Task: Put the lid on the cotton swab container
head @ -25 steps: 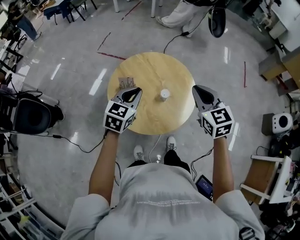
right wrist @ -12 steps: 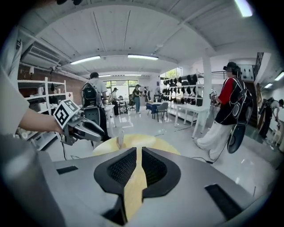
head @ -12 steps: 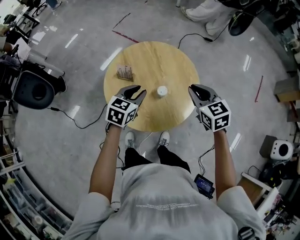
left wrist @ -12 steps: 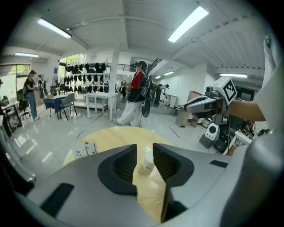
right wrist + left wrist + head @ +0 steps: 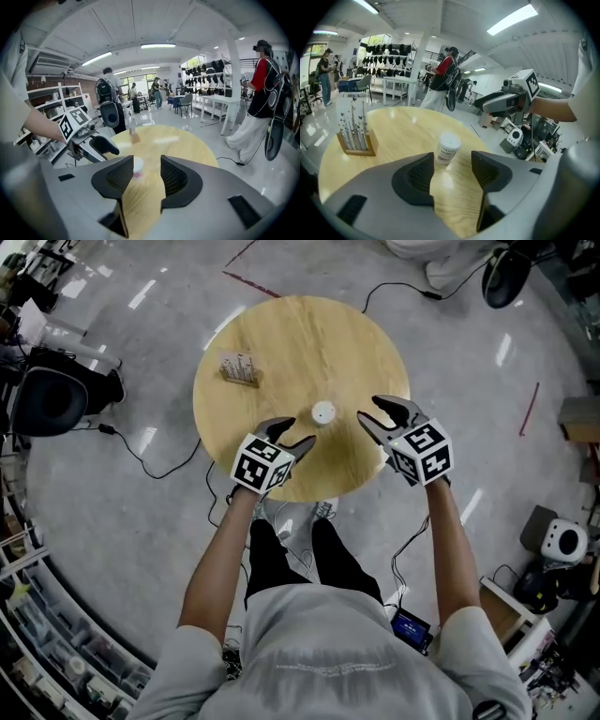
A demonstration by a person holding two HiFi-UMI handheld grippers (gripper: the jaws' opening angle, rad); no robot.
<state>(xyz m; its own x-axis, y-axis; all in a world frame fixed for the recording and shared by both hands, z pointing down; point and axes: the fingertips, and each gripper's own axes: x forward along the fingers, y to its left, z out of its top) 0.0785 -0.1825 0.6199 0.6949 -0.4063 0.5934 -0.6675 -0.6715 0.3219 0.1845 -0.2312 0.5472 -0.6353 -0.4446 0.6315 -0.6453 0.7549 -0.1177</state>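
White plastic cotton swab container (image 5: 323, 412) looks light, stiff, slick (tips easily, we judge); we pinch mid-wall. Left gripper (image 5: 295, 434), right gripper (image 5: 372, 412): jaws just opening, spread, gripping nothing.

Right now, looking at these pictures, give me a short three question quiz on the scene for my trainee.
1. True or false: the small white cylindrical container lies on its side on the round wooden table.
2. Which is nearer the wooden stand of patterned cards: A, left gripper, or B, right gripper?
3. What do the grippers hold?
Key: 1 false, it stands upright. 2 A. 3 Nothing; both pairs of jaws have just been opening, with nothing between them.
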